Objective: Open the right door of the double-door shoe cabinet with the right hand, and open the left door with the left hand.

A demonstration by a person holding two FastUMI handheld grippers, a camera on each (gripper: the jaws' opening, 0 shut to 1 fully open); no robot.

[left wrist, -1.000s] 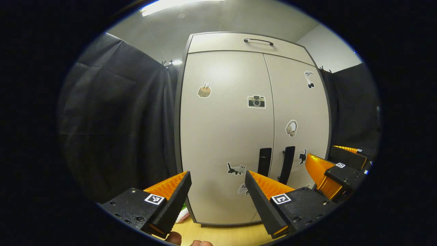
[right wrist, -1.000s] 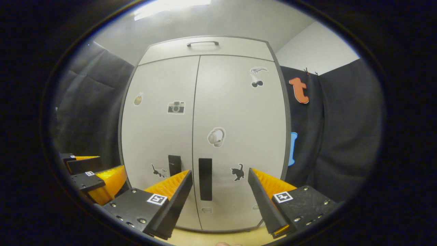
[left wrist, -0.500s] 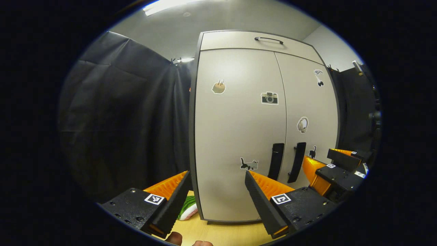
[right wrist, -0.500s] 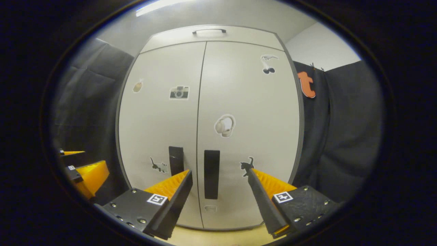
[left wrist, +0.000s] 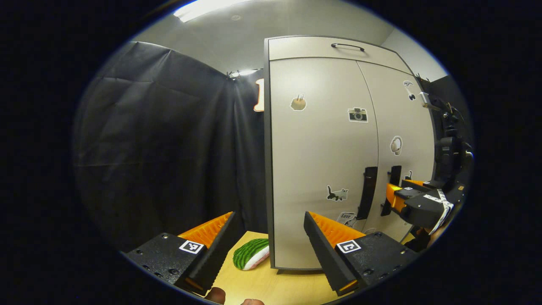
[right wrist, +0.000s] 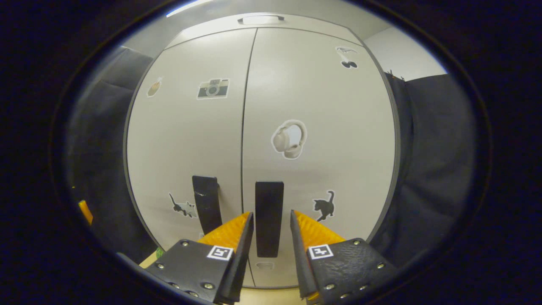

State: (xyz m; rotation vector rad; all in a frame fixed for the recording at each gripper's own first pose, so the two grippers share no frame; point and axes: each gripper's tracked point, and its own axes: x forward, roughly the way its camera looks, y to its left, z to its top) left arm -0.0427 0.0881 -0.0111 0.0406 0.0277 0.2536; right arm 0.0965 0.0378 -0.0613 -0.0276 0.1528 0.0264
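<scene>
You are holding the right gripper (right wrist: 271, 226) with its orange fingers straddling the black bar handle (right wrist: 269, 218) of the pale grey shoe cabinet's right door (right wrist: 317, 140), not yet pinching it. Your left gripper (left wrist: 269, 231) is hanging spread wide beside the closed left door (left wrist: 322, 161).

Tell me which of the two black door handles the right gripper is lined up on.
The right door's handle: it stands between the right gripper's open fingers; the left door's handle lies off to the side.
</scene>
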